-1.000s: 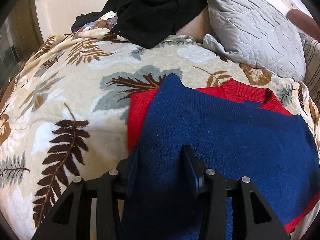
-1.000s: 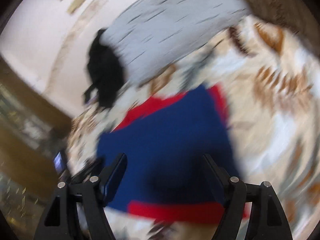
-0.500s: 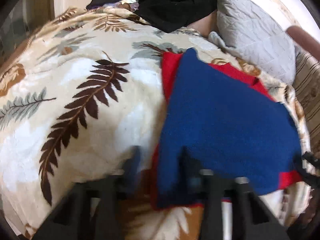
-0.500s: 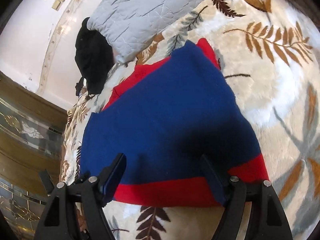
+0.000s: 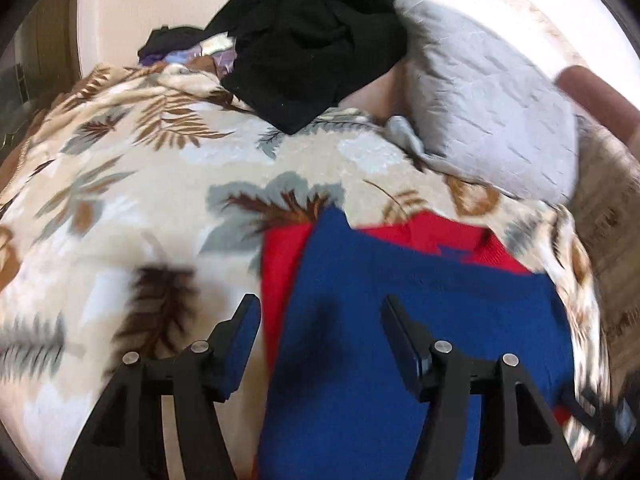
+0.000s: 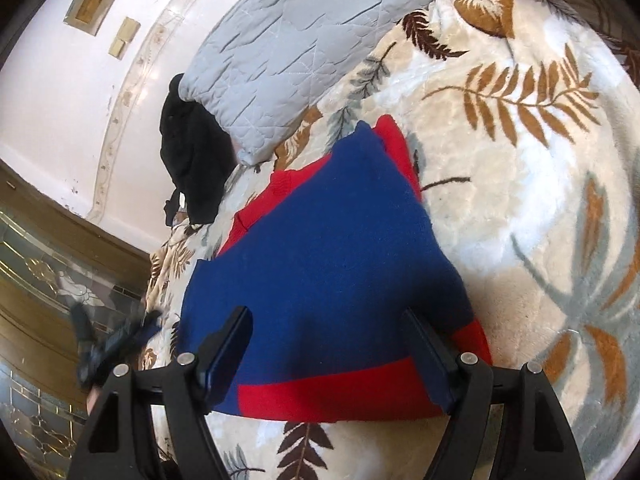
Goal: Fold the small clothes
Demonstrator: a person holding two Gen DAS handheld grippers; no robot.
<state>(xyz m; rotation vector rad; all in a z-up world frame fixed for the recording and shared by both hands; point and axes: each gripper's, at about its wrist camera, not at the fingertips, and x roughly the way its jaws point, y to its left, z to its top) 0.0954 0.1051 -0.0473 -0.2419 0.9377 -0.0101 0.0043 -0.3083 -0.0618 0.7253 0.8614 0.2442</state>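
Note:
A small blue sweater with red sleeves, collar and hem [image 5: 400, 320] [image 6: 320, 260] lies flat on a leaf-print blanket [image 5: 120, 208] [image 6: 520, 152]. My left gripper [image 5: 320, 320] hangs just over the sweater's left side. Its jaws are opening; the blue knit lies under the gap and the pads do not press it. This view is blurred. My right gripper [image 6: 328, 324] stands open over the sweater's lower part, near the red hem, with its fingers to either side of the blue cloth and nothing pinched.
A grey quilted pillow [image 5: 492, 112] [image 6: 300, 40] and a heap of black clothes [image 5: 312, 40] [image 6: 192, 160] lie beyond the sweater at the head of the bed. A wood-and-glass cabinet [image 6: 40, 280] stands past the bed's edge.
My left gripper's jaws went narrow at the sweater's left edge, then spread wide, and its view pulled back and up. The right view cleared of blur and settled near the red hem.

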